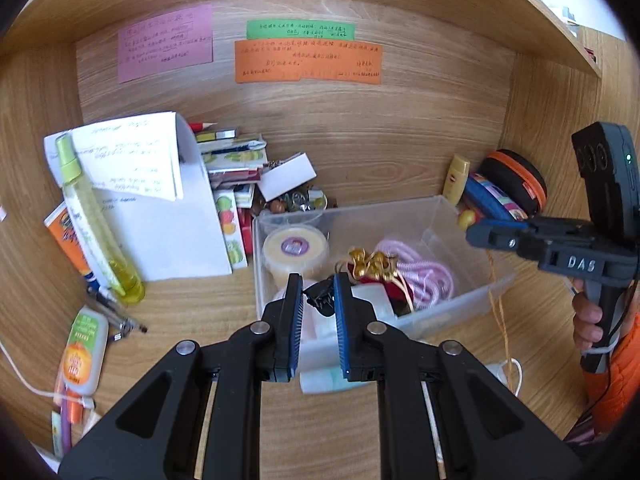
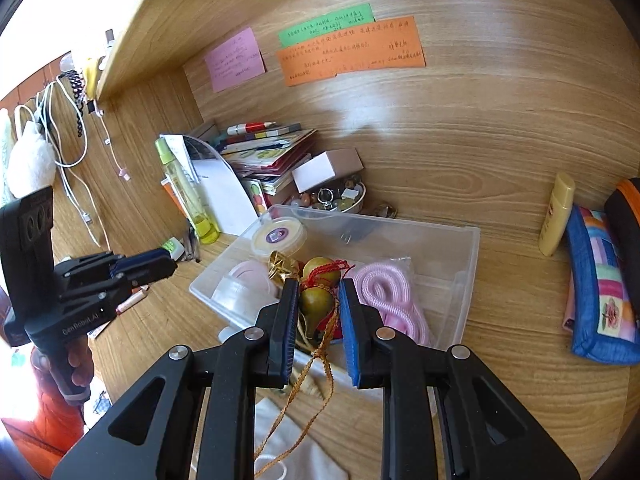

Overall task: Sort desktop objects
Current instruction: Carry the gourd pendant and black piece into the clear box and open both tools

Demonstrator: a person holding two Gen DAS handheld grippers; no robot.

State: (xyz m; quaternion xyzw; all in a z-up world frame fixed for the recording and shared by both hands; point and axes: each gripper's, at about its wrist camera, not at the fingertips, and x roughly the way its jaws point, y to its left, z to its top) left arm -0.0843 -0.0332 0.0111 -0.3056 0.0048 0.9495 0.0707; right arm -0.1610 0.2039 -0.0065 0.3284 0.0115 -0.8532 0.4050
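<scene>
— Wood-grain panels wall in a desk (image 1: 192, 304) nook, with a pink note (image 1: 165, 42), a green note (image 1: 300, 30) and an orange note (image 1: 308, 62) stuck to the back panel. What do the left fingers (image 1: 294, 320) have?

— They are clamped on a black hair clip (image 1: 318, 302), which sits between the blue pads near the tips. The clip hangs over the near end of a clear plastic bin (image 1: 360, 208).

— And the right fingers (image 2: 286, 328)?

— Those are closed on a gourd charm (image 2: 314, 304): two greenish-gold gourds bound with red cord, pinched between the pads. A woven gold cord (image 2: 316, 380) trails down from it below the fingers. The charm is over the near edge of the same bin.

— What lies in the bin?

— A coil of pink rope (image 2: 384, 284) on the right, and a round yellow tub (image 2: 278, 236) in the far left corner. Gold bells lie beside the gourds, though their details are hard to make out.

— And around the bin?

— To its left, a yellow-green spray bottle (image 1: 92, 216) leans against loose sheets of paper, with a stack of booklets behind. To its right, well apart, a small yellow bottle (image 2: 556, 212) stands against the back panel, just beside a blue patchwork pouch (image 2: 600, 280).

— Is the person visible?

— Only a hand (image 1: 586, 320) on the right handle and an orange sleeve.
</scene>
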